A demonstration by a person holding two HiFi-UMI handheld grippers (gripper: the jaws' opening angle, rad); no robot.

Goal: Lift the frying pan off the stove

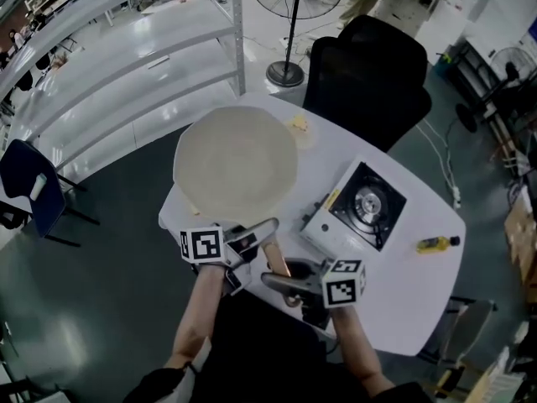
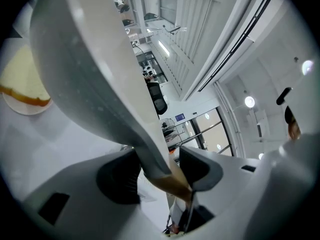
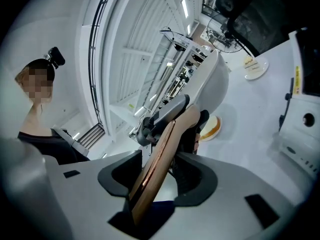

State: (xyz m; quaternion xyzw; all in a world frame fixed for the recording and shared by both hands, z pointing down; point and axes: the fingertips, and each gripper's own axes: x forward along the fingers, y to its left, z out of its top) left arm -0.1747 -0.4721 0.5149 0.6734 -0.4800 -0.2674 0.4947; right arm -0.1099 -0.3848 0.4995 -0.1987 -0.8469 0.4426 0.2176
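The frying pan point(image 1: 237, 164), wide with a pale inside, hangs in the air left of the portable stove point(image 1: 361, 208), clear of its burner. Its brown handle point(image 1: 275, 259) runs back toward me. My left gripper point(image 1: 252, 240) is shut on the handle near the pan bowl; in the left gripper view the grey pan point(image 2: 85, 69) narrows into the handle point(image 2: 167, 176) between the jaws. My right gripper point(image 1: 289, 282) is shut on the handle's end; in the right gripper view the coppery handle point(image 3: 160, 169) stands between the pads, with the pan point(image 3: 212, 84) beyond.
The white table point(image 1: 403, 292) carries the stove, a yellow bottle point(image 1: 438, 243) at the right and a small plate of food point(image 1: 298, 126) behind the pan. A black chair point(image 1: 369, 70), a floor fan point(image 1: 289, 23) and white shelves point(image 1: 126, 65) stand beyond.
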